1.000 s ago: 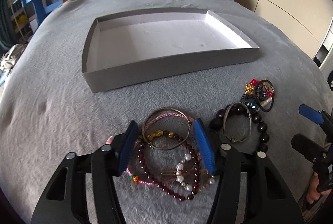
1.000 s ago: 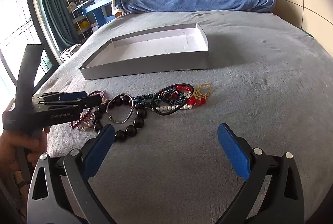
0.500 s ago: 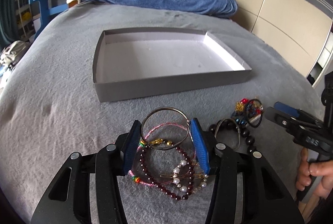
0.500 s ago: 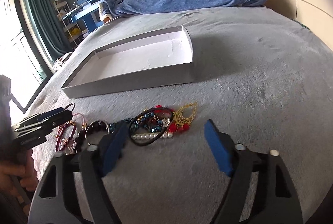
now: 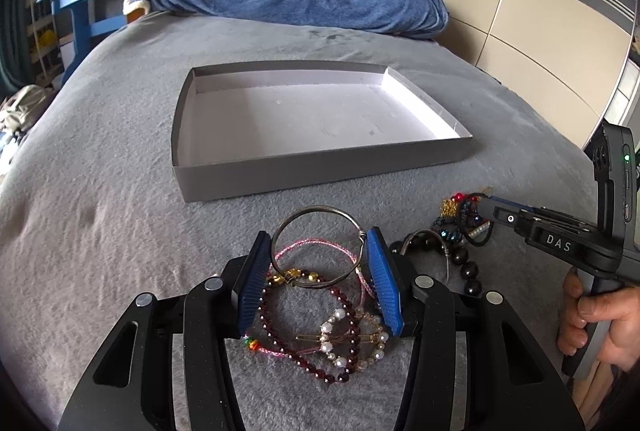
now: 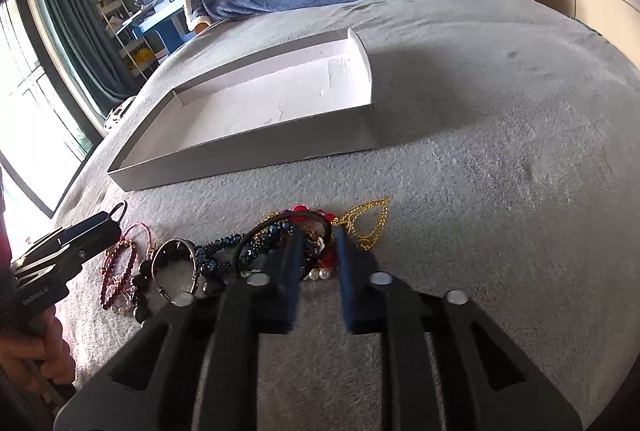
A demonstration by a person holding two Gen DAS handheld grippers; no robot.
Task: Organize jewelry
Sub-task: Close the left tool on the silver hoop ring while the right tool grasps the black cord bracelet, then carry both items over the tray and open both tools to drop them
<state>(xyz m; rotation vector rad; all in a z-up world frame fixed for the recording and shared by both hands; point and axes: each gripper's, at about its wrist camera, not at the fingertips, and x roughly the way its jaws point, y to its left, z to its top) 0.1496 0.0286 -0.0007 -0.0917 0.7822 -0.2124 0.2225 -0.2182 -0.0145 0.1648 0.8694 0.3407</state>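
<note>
Left gripper (image 5: 318, 271) clamped metal bangle (image 5: 318, 246) on bed (image 5: 100, 231); right gripper (image 6: 316, 263) jaws closing on red-beaded jewelry (image 6: 326, 258), gray tray (image 5: 320, 171) beyond

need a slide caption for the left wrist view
Left gripper clamps a metal bangle in a bracelet pile before an empty grey tray.

The left gripper (image 5: 318, 271) points forward and down, its blue pads (image 5: 380, 283) half apart and touching a wire bangle (image 5: 318, 245) on both sides. The right gripper (image 6: 318, 271) also tilts down, jaws closing on a bead cluster (image 6: 316, 247) between its fingertips. A hand (image 5: 600, 323) grips its handle.
</note>
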